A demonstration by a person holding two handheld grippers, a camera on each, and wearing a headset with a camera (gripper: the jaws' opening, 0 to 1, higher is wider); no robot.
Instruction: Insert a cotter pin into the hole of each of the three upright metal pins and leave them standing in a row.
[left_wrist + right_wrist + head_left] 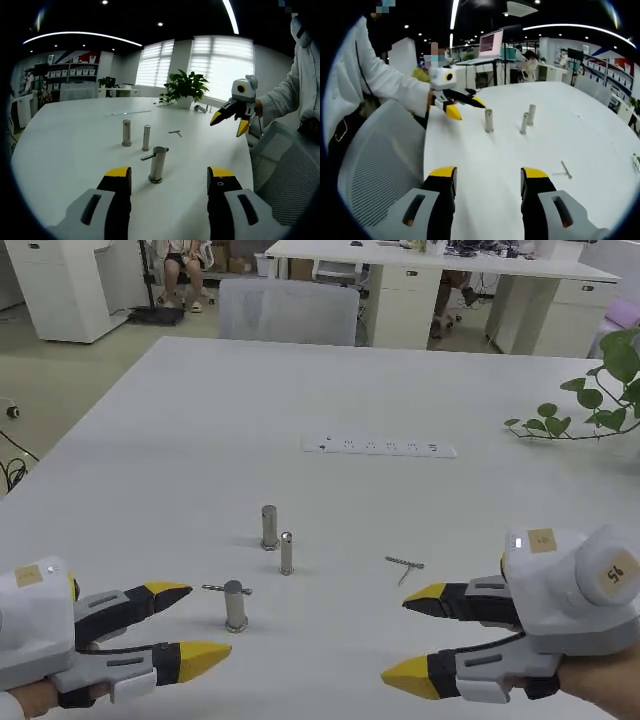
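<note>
Nearest are the two tools at the near edge of the desk [150, 420]: the left hand-held gripper [188, 620] and the right hand-held gripper [412, 633]. Each has its jaws apart and holds nothing.

Between them and a little beyond stand the three metal pins. The nearest pin [235, 606] already carries a cotter pin [214, 589] through the hole near its top, one end sticking out to the left. The middle pin [286, 553] and the far pin [269, 527] stand upright close together behind it, with nothing through them.

A loose cotter pin [404, 565] lies flat on the desk to the right of the group, near the right hand-held gripper's upper jaw. Whether it is one piece or two crossed I cannot tell. Further back lies a power strip [380, 447], with a plant [600, 390] at the right edge.

Assessment: one pin of three appears done, and the next step is to pick up the loose piece. Recommended: close the right jaws on its head end, leaving the legs free. Steady the middle pin low on its shaft with the left, hole clear — then feed level, without tipping its neighbour.
</note>
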